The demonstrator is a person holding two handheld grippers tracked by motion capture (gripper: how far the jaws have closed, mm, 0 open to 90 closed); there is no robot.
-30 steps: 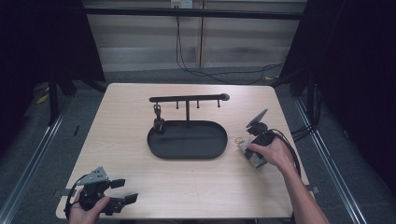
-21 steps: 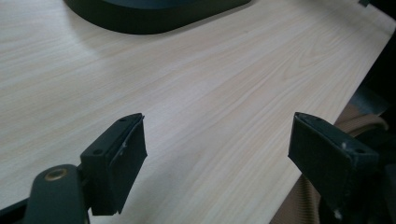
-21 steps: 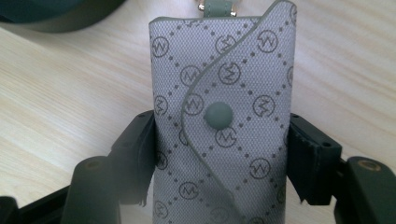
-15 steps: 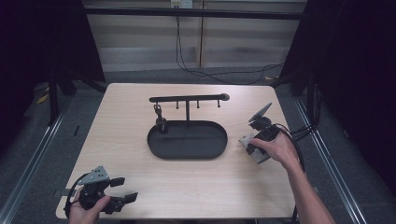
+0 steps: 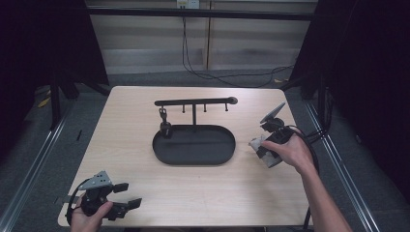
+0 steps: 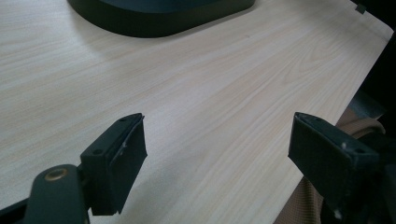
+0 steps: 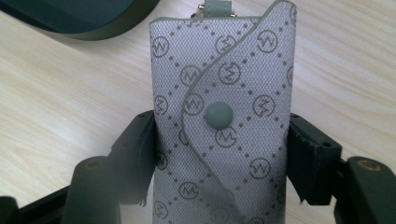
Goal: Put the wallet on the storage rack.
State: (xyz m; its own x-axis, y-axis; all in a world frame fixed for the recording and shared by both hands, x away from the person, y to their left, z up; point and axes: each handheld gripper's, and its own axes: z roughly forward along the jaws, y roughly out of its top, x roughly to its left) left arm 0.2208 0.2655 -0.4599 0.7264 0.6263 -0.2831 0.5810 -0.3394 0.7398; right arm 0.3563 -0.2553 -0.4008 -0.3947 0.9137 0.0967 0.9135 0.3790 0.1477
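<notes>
Right claw (image 7: 219,154) grips the grey patterned key pouch (image 7: 224,116) by its sides, now lifted off the bench (image 5: 130,145) near its right edge, probably bound for the hook stand (image 5: 193,102). Left claw (image 6: 215,158) open, idle at front-left corner.

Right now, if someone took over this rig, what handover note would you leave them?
Right gripper: shut on the grey patterned key pouch, held just off the table to the right of the black oval tray.
Left gripper: open, nothing between the jaws, at the near left corner.
Hook rack stands on the tray's far edge; one small dark item hangs at its left.
Done: pouch gripped.
Left: probably hang the pouch on a free hook, or set it in the tray.
</notes>
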